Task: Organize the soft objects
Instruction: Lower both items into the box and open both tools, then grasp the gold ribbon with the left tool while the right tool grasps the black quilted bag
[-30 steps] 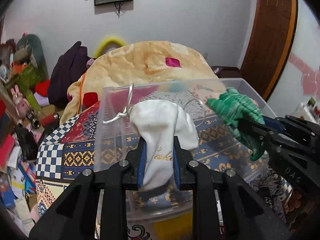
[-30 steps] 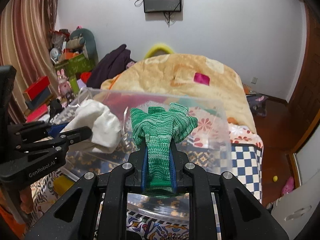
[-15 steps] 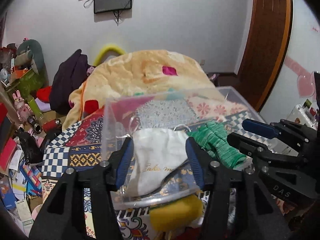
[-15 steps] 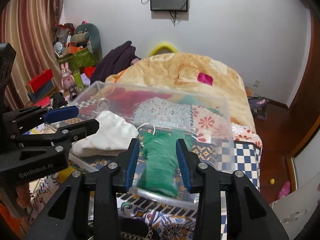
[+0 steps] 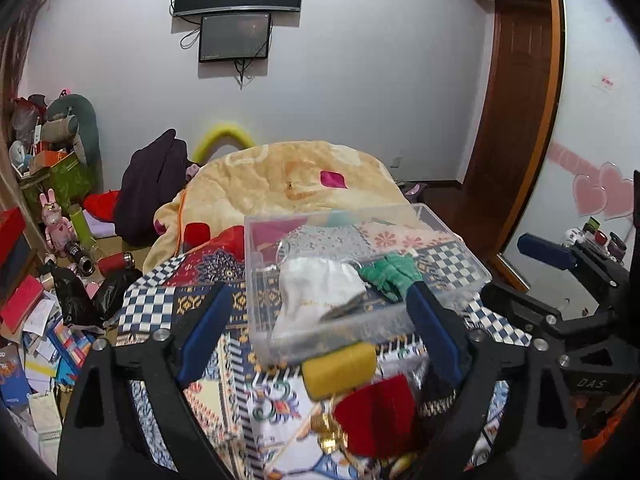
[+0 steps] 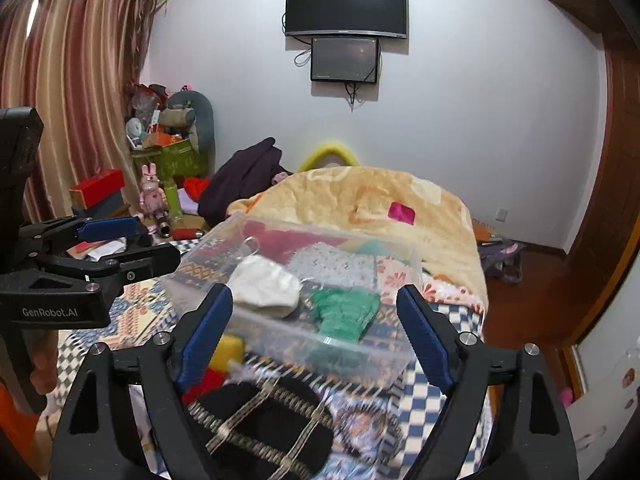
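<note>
Left wrist view: the left claw is spread wide, grasping nothing. Between its fingers, toward twelve o'clock, a clear plastic bin sits on the patterned bedspread. Inside the bin a white sock lies beside a green knitted sock, the two touching. Just below the bin, toward six o'clock, a yellow roll and a red cloth lie outside it, apparently unsorted. The right claw shows at three o'clock.

Right wrist view: the right claw is equally released and empty. The bin stands ahead with the white sock at eleven o'clock and the green one at twelve. A dark strappy item lies blurred at six o'clock.

The risk I see: the bin is light and rests on soft bedding, so a claw catching its near wall while reaching for the leftovers could tip or shove it.
</note>
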The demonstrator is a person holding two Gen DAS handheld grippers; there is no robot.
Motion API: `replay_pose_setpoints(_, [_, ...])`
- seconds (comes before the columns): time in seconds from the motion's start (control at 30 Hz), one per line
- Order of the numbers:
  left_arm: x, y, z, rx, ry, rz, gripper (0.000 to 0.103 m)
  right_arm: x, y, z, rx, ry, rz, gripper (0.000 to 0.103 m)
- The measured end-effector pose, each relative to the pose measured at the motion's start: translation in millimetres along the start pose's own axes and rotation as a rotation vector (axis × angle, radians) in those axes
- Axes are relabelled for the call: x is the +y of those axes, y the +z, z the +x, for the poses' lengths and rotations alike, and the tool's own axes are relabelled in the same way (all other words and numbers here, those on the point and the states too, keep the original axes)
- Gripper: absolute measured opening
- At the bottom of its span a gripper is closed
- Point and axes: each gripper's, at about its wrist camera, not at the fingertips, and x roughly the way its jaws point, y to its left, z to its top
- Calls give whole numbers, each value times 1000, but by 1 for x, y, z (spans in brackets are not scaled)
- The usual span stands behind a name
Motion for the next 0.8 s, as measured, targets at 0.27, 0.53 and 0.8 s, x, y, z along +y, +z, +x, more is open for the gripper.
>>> replay_pose_setpoints(0.27, [2,-35,-11,55,10,16,91,15,-33,14,88,63,57,85])
replay_pose_setpoints(0.53, [10,-75,0,154,30,10,91,33,-60,42,213,81,42,85])
replay_pose_setpoints(0.8, [-2,-96,17,208,-1,4,90,20,-69,24,186,40,65,75])
